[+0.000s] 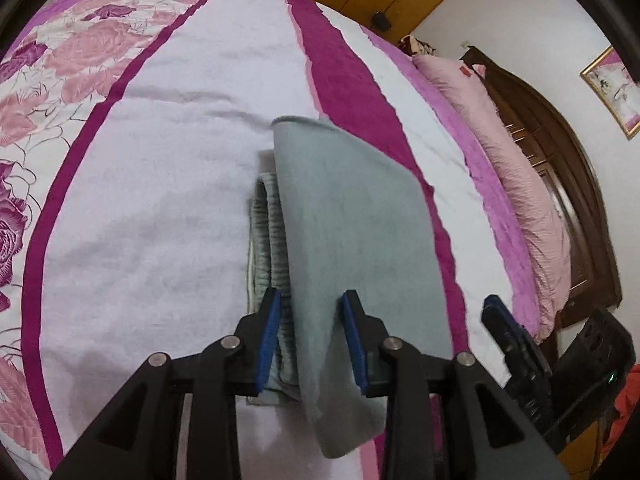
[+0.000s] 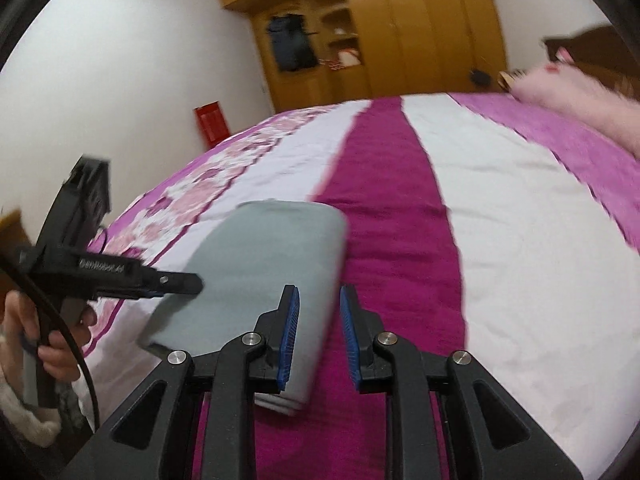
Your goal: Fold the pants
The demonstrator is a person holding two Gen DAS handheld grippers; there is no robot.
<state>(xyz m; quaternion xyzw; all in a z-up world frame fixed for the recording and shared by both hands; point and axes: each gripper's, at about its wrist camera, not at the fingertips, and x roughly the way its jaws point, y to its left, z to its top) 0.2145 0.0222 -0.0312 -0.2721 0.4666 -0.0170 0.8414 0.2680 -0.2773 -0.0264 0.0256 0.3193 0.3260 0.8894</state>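
Observation:
The grey-green pants (image 1: 352,220) lie folded in a narrow stack on the bed; their ribbed waistband (image 1: 266,240) shows at the stack's left edge. My left gripper (image 1: 312,336) is open, its blue pads either side of the stack's near end, with the top layer draped over the near edge. In the right wrist view the pants (image 2: 260,264) lie ahead and left. My right gripper (image 2: 320,332) is open at the stack's near right corner, holding nothing. The left gripper (image 2: 120,272) and the hand holding it show at the left.
The bedspread (image 1: 160,184) is white with magenta stripes and a pink floral border. A pink pillow (image 1: 512,168) lies along the dark wooden headboard (image 1: 568,168). A wooden wardrobe (image 2: 380,32) stands beyond the bed. The right gripper (image 1: 520,344) shows low right.

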